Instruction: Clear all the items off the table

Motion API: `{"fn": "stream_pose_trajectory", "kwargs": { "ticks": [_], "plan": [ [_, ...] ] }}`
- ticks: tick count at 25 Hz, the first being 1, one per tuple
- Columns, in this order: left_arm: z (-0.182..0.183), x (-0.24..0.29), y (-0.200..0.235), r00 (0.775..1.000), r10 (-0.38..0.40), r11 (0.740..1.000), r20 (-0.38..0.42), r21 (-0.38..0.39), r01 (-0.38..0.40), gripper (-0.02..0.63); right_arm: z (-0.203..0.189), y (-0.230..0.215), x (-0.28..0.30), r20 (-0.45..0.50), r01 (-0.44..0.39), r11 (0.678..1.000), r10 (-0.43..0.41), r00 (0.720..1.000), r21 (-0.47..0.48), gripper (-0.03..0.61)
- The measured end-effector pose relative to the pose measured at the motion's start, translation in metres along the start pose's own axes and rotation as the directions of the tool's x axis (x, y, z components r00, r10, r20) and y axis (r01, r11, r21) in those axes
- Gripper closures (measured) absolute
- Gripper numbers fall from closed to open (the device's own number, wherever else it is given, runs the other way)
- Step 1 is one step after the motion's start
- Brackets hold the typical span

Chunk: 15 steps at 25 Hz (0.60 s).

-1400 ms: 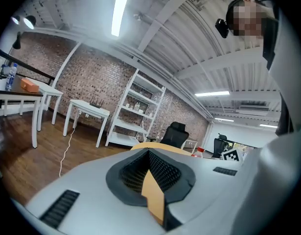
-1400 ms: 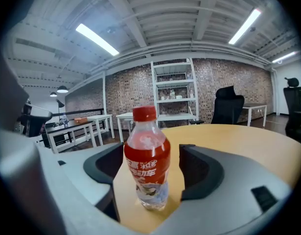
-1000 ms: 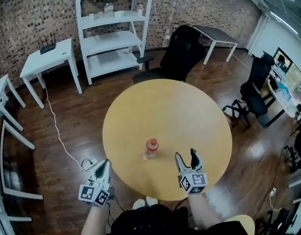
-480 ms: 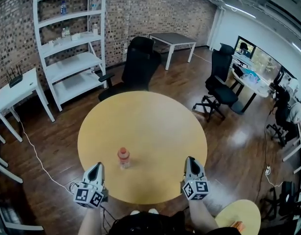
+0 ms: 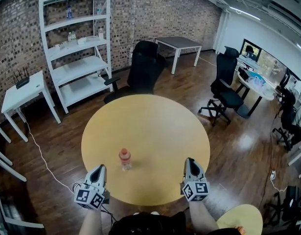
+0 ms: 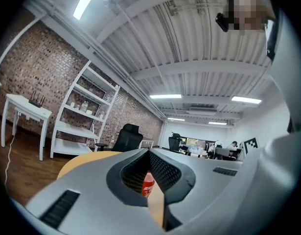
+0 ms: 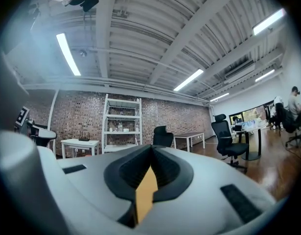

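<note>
A small clear bottle with a red cap and red label point(image 5: 124, 158) stands upright on the round yellow table point(image 5: 150, 126), near its front left. My left gripper point(image 5: 101, 168) hovers at the table's near edge, just left of the bottle, its jaws shut and empty. In the left gripper view the bottle point(image 6: 148, 184) shows behind the closed left gripper point(image 6: 149, 152). My right gripper point(image 5: 190, 161) is over the near right edge, well apart from the bottle, shut with nothing in it. The right gripper view shows the right gripper point(image 7: 151, 147) with jaws together and only tabletop point(image 7: 145, 192) below.
A black office chair point(image 5: 140, 72) stands behind the table. A white shelf unit point(image 5: 77, 48) and a small white table point(image 5: 23, 89) are at the back left. More chairs point(image 5: 226, 89) stand to the right, and a cable point(image 5: 40, 153) runs on the floor. A yellow round seat point(image 5: 241, 219) is near right.
The right gripper's jaws have gone from open to shut. The head view has swung, so the table and bottle now sit further left. Both grippers stay at the near edge.
</note>
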<state>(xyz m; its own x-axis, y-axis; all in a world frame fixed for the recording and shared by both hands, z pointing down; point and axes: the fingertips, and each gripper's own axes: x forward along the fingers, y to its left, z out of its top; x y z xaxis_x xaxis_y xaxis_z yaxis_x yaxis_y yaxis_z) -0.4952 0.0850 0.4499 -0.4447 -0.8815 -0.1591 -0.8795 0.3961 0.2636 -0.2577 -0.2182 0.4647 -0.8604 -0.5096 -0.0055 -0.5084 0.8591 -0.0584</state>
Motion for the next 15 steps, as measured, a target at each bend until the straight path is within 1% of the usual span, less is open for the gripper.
{"fn": "stream_pose_trajectory", "kwargs": {
  "ticks": [2,6,10,13,15],
  "plan": [
    [0.003,-0.003,0.000,1.000,-0.011,1.000,0.013,-0.020,0.011,0.623,-0.001,0.001,0.000,-0.006,-0.005,1.000,0.005,1.000,0.003,0.577],
    [0.002,-0.006,-0.001,1.000,-0.016,1.000,0.020,-0.012,0.017,0.623,-0.001,0.005,-0.001,-0.016,-0.017,1.000,0.017,1.000,-0.005,0.577],
    [0.004,-0.006,-0.001,0.999,-0.035,0.999,0.039,-0.025,0.036,0.623,0.000,0.007,-0.009,-0.030,-0.009,1.000,0.008,1.000,-0.023,0.577],
    [0.008,0.000,0.000,0.996,-0.067,0.997,0.057,-0.037,0.069,0.623,0.005,0.006,-0.022,-0.034,0.022,0.999,-0.023,0.999,-0.041,0.577],
    [0.007,0.006,0.000,0.993,-0.096,0.994,0.063,-0.044,0.099,0.623,0.006,-0.001,-0.033,-0.037,0.068,0.996,-0.070,0.997,-0.051,0.577]
  ]
}}
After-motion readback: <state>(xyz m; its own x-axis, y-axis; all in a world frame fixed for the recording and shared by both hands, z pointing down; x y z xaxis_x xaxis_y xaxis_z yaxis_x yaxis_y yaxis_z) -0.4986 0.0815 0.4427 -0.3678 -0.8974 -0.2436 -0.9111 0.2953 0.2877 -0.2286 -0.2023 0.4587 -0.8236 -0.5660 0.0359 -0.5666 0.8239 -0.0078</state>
